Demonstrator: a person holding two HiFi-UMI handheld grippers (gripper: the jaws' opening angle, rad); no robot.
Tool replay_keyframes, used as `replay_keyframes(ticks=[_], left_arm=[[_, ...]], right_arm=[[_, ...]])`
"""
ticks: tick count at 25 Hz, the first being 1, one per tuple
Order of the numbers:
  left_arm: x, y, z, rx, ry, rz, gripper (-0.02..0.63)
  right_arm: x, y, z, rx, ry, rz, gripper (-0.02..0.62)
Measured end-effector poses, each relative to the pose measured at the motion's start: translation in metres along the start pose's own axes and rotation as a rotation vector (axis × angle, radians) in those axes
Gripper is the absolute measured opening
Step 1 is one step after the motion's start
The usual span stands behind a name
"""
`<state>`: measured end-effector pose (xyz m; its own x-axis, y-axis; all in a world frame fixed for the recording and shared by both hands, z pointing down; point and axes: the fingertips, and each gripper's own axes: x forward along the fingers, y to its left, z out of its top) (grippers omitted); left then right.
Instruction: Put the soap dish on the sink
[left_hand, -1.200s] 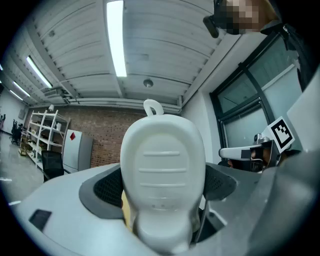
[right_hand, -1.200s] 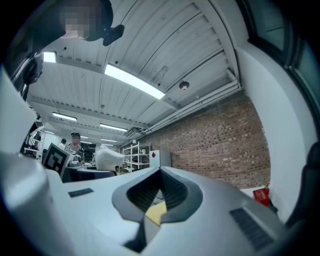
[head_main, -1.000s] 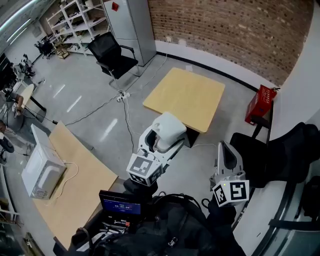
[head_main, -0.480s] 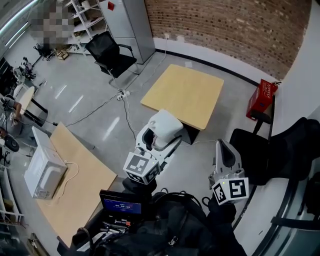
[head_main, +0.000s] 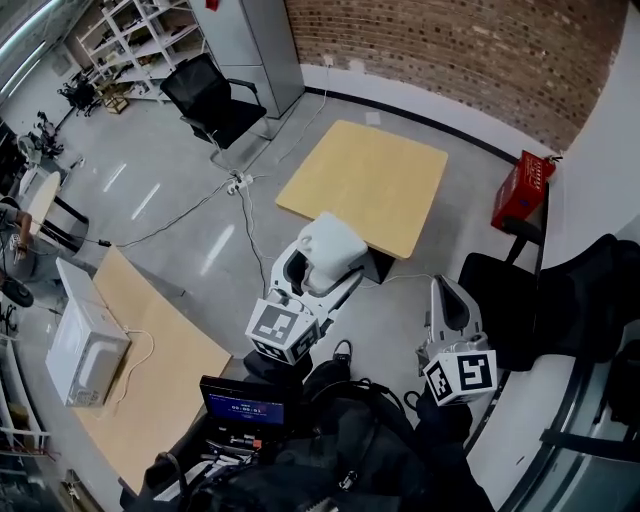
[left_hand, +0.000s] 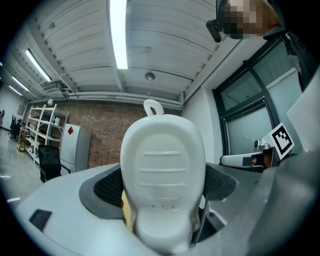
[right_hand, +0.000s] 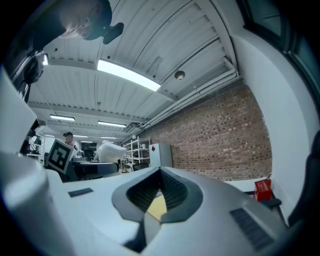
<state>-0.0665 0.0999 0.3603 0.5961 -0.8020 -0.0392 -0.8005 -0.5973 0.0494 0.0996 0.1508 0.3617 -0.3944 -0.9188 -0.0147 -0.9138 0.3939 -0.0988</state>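
Observation:
The soap dish (head_main: 331, 246) is a white oval plastic shell, held up in the air over the floor by my left gripper (head_main: 312, 272), which is shut on it. In the left gripper view the soap dish (left_hand: 163, 172) fills the middle, clamped between the dark pads (left_hand: 107, 188), with a small hanging loop at its top. My right gripper (head_main: 451, 312) is level with it on the right, shut with nothing in it. The right gripper view shows its jaws (right_hand: 159, 196) closed together, with the soap dish (right_hand: 111, 150) far off to the left. No sink shows in any view.
A square yellow table (head_main: 365, 185) stands ahead on the grey floor, a black chair (head_main: 205, 95) beyond it. A red crate (head_main: 520, 200) sits by the brick wall. A microwave (head_main: 85, 345) rests on a wooden table (head_main: 160, 390) at left. A black backpack (head_main: 345, 460) lies below.
The head view has drifted slightly, so the room sits a little lower and further left. Both grippers keep their places and their hold; the soap dish stays clamped.

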Motion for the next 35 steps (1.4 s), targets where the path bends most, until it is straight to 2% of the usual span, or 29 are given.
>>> replay_keyframes(ticks=[8,19,26,31,35], left_arm=[[0.054,0.043,-0.001,-0.009,-0.003,-0.044,0.462],[0.094,0.112,-0.015,-0.038,0.036,-0.082,0.462],[0.114,0.126,-0.034,-0.060,0.082,-0.090,0.462],[0.139,0.122,-0.055,-0.056,0.131,-0.096,0.462],[0.164,0.125,-0.056,-0.032,0.139,-0.078,0.462]], right_arm=[[0.063,-0.017,0.010,-0.030,0.004,-0.028,0.005],[0.152,-0.015,0.001,-0.017,0.040,-0.043,0.005],[0.171,-0.024,-0.006,-0.015,0.073,-0.052,0.005],[0.180,-0.051,-0.016,0.001,0.094,-0.064,0.005],[0.198,-0.074,-0.015,0.008,0.079,-0.041,0.005]])
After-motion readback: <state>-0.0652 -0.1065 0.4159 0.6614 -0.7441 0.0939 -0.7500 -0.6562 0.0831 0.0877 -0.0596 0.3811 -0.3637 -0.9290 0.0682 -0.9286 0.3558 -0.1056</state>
